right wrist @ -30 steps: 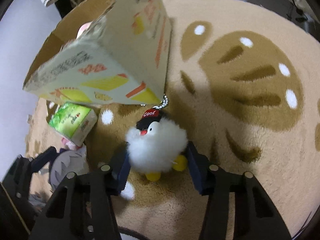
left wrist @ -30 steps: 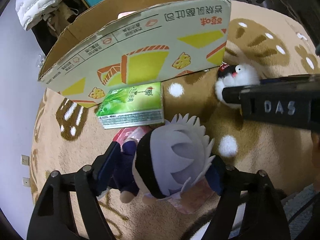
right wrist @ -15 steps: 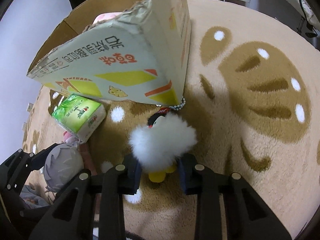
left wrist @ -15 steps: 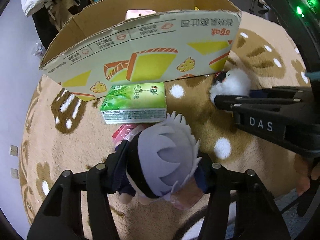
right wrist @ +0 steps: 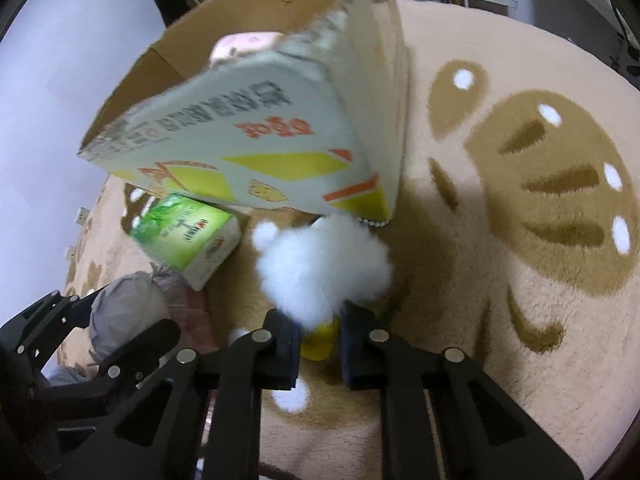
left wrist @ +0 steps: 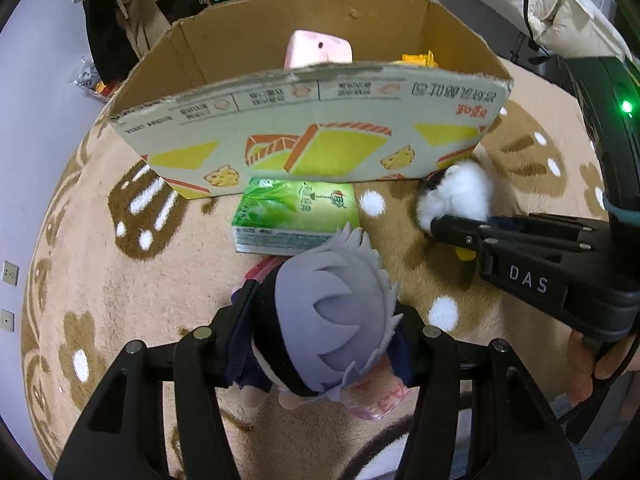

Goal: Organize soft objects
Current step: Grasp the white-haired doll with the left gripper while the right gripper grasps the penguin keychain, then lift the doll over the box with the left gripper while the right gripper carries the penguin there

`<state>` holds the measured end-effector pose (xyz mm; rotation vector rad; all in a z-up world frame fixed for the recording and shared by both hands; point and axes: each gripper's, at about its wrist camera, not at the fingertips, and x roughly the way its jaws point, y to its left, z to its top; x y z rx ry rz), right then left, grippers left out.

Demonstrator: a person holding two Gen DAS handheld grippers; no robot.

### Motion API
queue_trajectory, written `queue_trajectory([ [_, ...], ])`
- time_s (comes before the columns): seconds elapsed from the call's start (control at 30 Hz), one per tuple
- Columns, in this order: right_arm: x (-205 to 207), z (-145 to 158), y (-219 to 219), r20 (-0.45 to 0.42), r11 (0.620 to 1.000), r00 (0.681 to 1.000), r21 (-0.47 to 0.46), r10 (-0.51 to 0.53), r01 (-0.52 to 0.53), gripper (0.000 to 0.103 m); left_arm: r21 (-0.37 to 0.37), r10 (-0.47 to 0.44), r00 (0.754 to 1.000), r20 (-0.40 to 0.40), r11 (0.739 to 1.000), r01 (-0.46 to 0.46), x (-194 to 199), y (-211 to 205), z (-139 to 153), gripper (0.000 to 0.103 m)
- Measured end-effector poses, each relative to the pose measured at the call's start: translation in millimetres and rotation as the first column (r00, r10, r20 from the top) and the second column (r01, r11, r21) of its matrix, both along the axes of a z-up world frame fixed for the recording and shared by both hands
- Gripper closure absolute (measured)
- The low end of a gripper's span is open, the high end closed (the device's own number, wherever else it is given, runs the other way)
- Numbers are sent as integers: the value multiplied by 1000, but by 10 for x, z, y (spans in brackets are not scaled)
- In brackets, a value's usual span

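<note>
Pink item half hidden behind cardboard box wall; box print blurred.

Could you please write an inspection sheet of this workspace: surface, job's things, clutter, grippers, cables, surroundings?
Surface: beige rug with brown and white pattern.
Job's things: grey-haired plush doll; fluffy white plush with yellow feet; green tissue pack lying against the cardboard box; a pink soft item and something yellow inside the box.
Clutter: pink plastic wrapper under the doll.
Grippers: left gripper shut on the doll's head; right gripper shut on the white plush at its yellow feet.
Cables: dark cable near the hand, lower right of the left wrist view.
Surroundings: white padded jacket, shelves behind the box, pale wall with sockets.
</note>
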<state>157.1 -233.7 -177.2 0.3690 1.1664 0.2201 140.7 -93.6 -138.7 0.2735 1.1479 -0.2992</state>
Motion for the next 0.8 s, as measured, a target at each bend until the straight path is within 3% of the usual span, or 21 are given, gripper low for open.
queue_trajectory([
  [0.33, -174, 245, -58, 67, 1000, 998, 18, 5, -6, 89, -45, 40, 998, 40, 998, -38, -95, 66, 220, 47],
  [0.8, -531, 763, -47, 235, 999, 972, 30, 26, -34, 91, -129, 139, 980, 146, 984, -120, -139, 407, 670, 48],
])
